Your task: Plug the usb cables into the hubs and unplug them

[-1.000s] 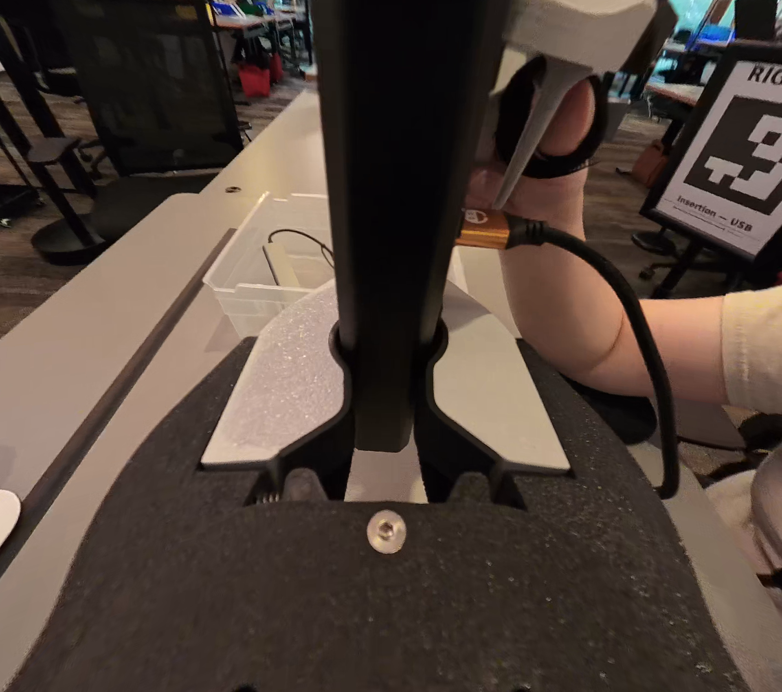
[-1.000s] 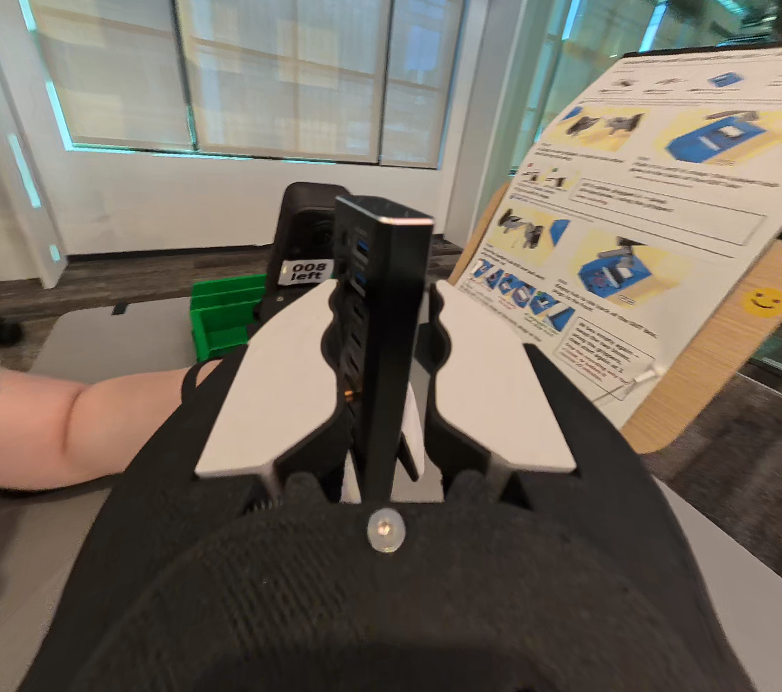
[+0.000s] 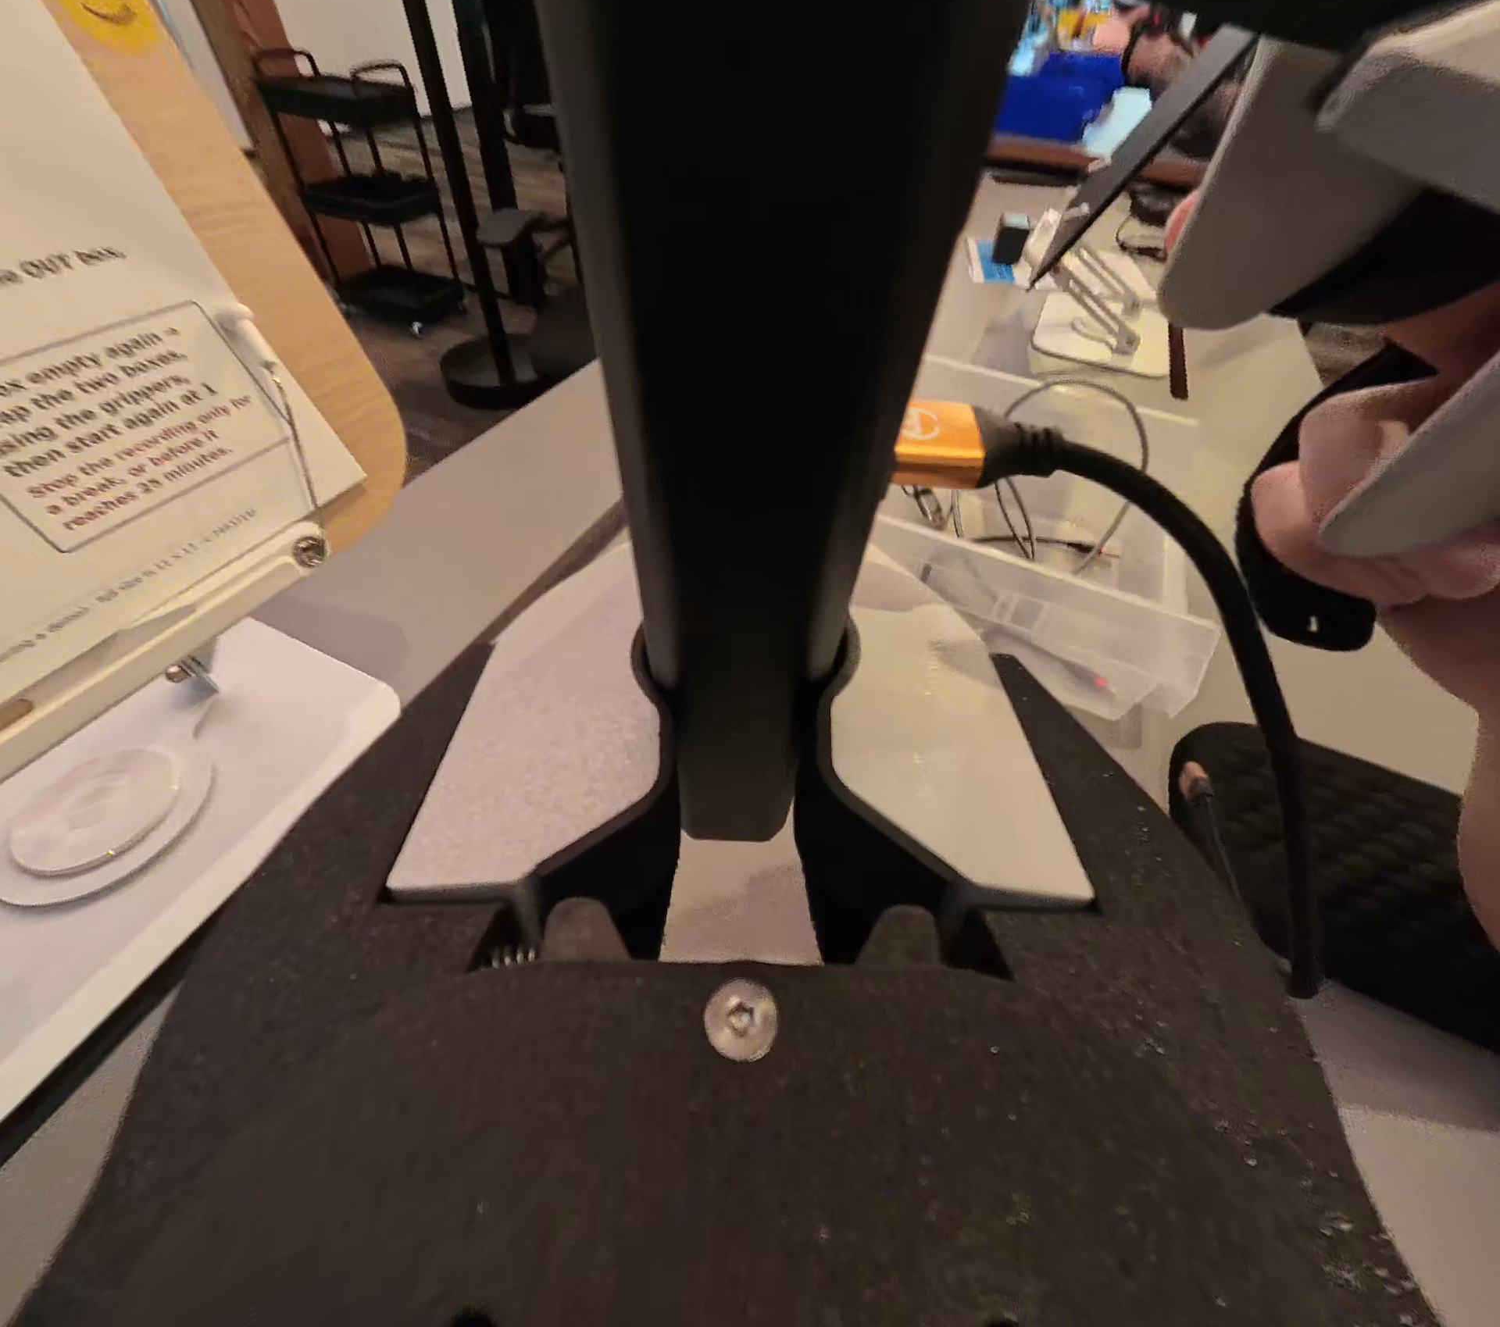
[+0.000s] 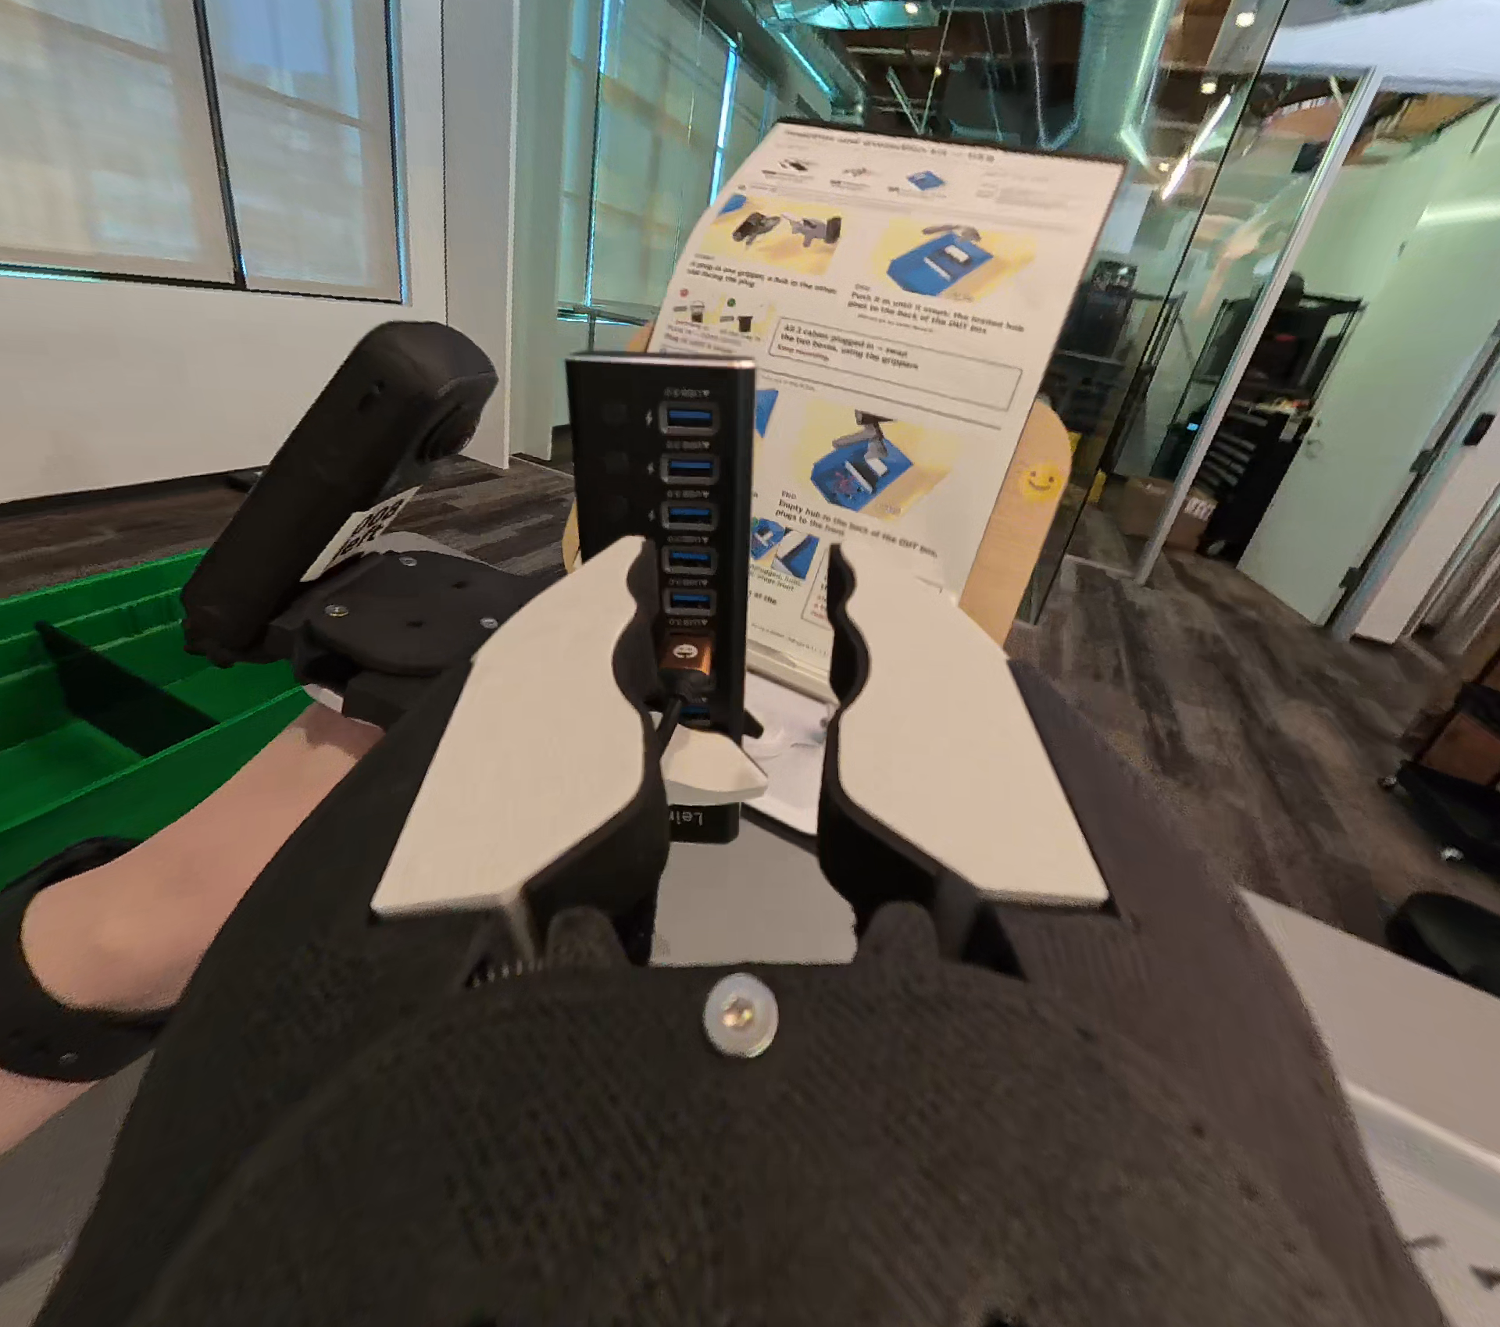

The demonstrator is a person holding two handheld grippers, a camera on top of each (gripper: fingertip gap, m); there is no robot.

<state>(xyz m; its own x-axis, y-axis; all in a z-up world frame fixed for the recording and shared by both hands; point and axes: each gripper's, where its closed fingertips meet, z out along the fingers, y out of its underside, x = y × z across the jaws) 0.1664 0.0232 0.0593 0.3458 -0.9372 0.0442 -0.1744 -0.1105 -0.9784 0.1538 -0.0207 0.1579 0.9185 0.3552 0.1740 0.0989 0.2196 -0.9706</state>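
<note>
Your left gripper [image 3: 743, 712] has its jaws clamped on the black hub [image 3: 755, 314], orange USB plug [image 3: 937, 444] seated; your right gripper [image 4: 734, 647] has its jaws parted, empty.

We've got the hub [image 3: 755, 282] standing upright between the left gripper [image 3: 743, 712] fingers, with the plug [image 3: 941, 442] stuck into its right side and the cable [image 3: 1201, 558] drooping down to the right. The instruction board [image 3: 187, 282] sits left of it on the table [image 3: 503, 460]; the clear bin [image 3: 1055, 606] is behind, to the right.
</note>
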